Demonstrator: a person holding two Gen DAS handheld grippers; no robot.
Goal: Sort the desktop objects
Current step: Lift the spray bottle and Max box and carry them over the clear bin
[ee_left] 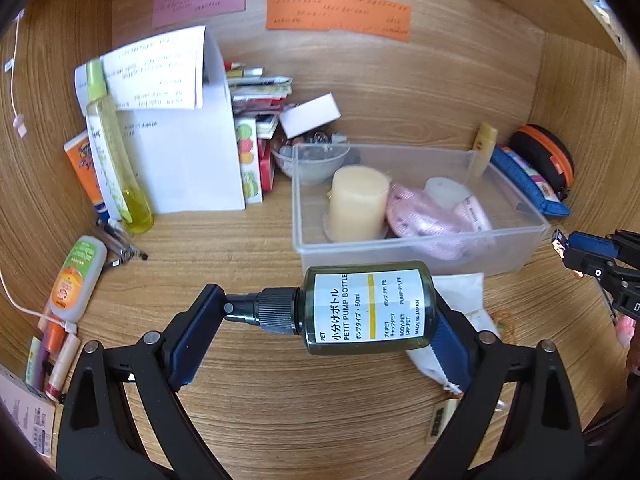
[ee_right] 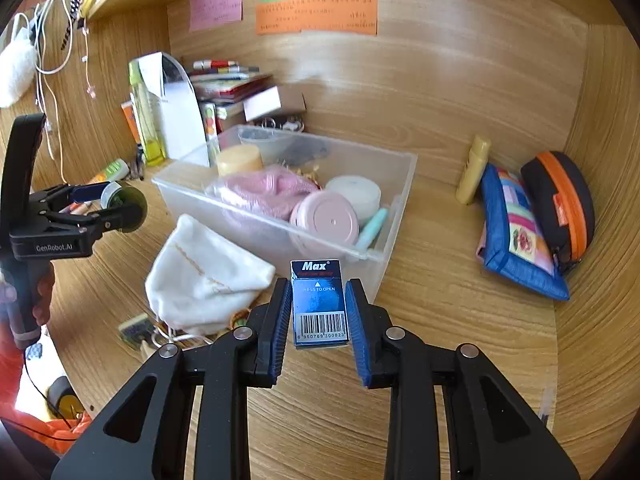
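The left gripper (ee_left: 328,312) stands wide and clamps a small dark green pump bottle (ee_left: 366,308) lengthwise, one pad on the black nozzle, the other on the base. Its white label reads "PETIT PUMP BOTTLE" (a yellow bar runs across it). The bottle hangs clear of the wooden desk (ee_left: 240,248), in front of the clear plastic bin (ee_left: 420,248).

The right gripper (ee_right: 319,312) is nearly closed on a small blue box (ee_right: 319,304) marked "Max", with a barcode at its lower end. The box is held just before the bin's near corner, beside a white cloth pouch (ee_right: 200,276).
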